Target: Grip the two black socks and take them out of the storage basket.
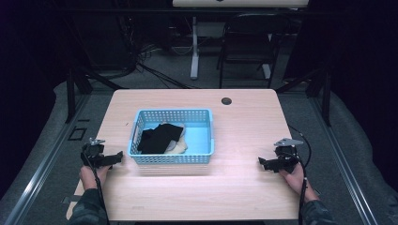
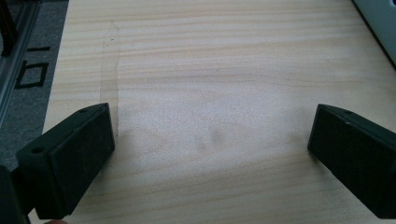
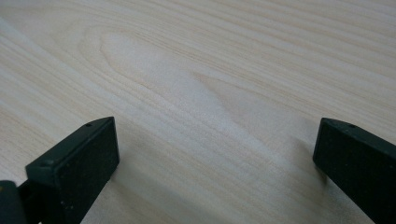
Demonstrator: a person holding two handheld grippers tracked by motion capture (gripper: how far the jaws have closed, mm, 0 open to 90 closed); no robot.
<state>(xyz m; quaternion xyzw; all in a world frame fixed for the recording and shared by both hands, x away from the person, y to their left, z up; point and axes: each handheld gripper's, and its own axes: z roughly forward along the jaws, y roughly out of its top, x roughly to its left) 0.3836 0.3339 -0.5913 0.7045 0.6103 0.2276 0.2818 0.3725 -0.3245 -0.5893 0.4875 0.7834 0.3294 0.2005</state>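
Both grippers rest low on the table [image 1: 244,187], one at each side of the basket [image 1: 172,158]. Left gripper [image 1: 118,157] sits just beside the basket's near-left corner, apart from it, pointing toward it. Right gripper [image 1: 263,162] is well apart from the basket, out to its right, pointing inward.

Fingers: in the left gripper view the two black fingers [image 2: 74,161] stand wide, bare wood between them, nothing held. In the right gripper view the fingers [image 3: 77,165] are equally wide, also empty over bare wood.

Basket: light blue, perforated walls, standing mid-table. Inside lies a loose heap of cloth: a black piece [image 1: 159,137] on top, draped toward the left wall, and a pale beige piece [image 1: 178,146] showing under its right edge. These look like socks or similar small garments; cannot tell for certain.

Judged step: the start, hands parked, nothing picked yet. The cloth in the basket appears to be the work in hand.

Next move calls for: lifting one gripper over the basket rim, most likely the left as the nearer one, coming down on the black piece from above with fingers kept wide, then closing on a fold of fabric. Risk: catching both layers at once, or snagging the basket wall.
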